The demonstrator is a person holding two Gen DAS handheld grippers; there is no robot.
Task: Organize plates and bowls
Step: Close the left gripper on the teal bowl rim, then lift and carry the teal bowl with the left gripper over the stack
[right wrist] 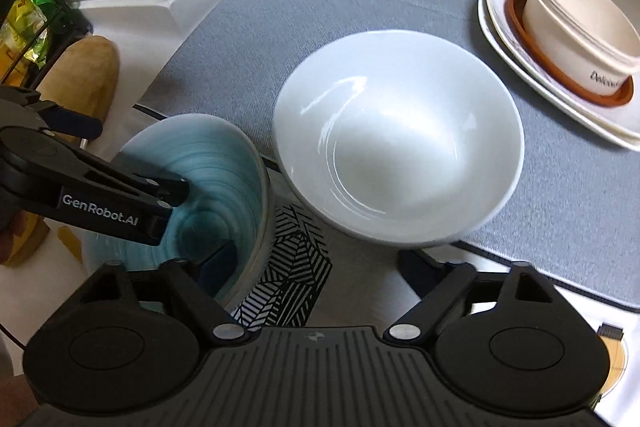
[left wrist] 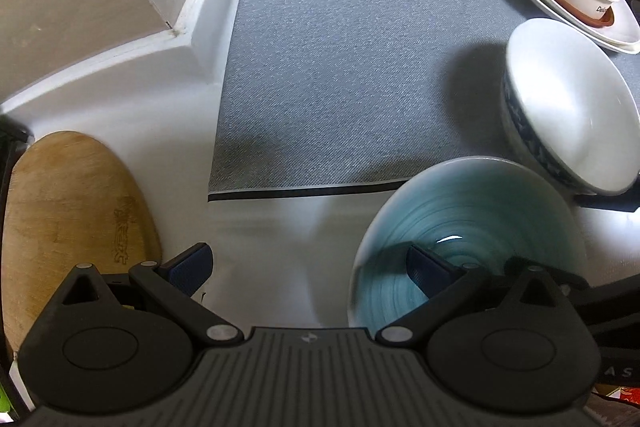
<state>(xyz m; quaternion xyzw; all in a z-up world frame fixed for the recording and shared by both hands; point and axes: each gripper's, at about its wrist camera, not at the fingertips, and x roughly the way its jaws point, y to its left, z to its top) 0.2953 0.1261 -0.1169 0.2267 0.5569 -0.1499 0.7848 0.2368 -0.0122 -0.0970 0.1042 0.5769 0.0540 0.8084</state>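
Dim indoor light, fisheye warp, bowls motion-blurred.

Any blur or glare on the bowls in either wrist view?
Left wrist: the white bowl with blue pattern is smeared by motion blur and throws a dark shadow onto the grey mat; a small glint sits inside the teal bowl. Right wrist: streaky highlights cross the white bowl's inside, its near rim is blurred, and fisheye bends the mat edges.

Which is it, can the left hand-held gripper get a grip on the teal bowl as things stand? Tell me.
Probably yes. The left hand-held gripper is open, one finger already inside the teal bowl and the other outside its rim, with nothing between them but the wall.
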